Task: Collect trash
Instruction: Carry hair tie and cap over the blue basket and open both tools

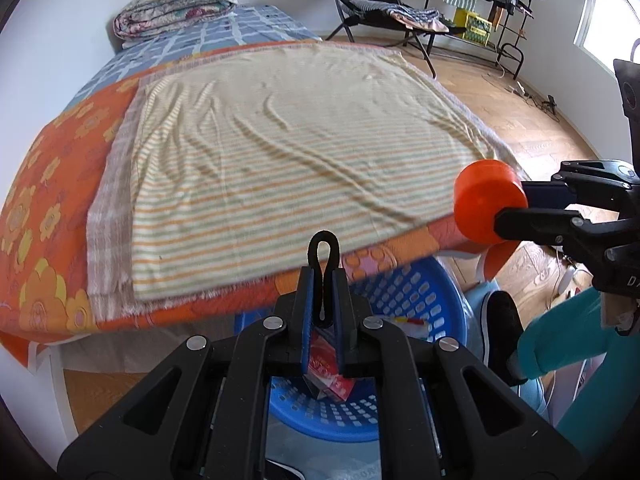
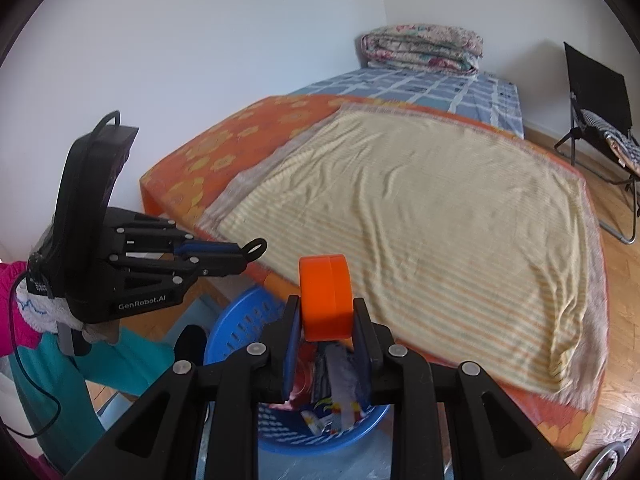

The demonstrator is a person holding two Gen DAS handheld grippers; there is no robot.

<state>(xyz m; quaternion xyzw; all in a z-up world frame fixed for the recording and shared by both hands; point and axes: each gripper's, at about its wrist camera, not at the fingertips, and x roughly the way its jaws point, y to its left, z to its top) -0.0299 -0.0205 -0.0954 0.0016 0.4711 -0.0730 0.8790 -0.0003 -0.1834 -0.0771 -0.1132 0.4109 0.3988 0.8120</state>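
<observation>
One bed, one basket, two grippers

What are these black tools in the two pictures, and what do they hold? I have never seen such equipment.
There is no robot here. A person carries a hand-held two-finger gripper in each hand, and each gripper has a wide-angle camera looking forward along its fingers. One picture comes from the left one, the other from the right one.

The left gripper is shut on a thin black loop, perhaps a hair tie. The right gripper is shut on an orange plastic cylinder, maybe a lid or a roll; I cannot tell which.

In front is a bed with a striped yellow blanket spread on it; nothing else lies on that blanket. Below both grippers stands a blue plastic basket with some wrappers already inside, where the trash seems to be collected.
</observation>
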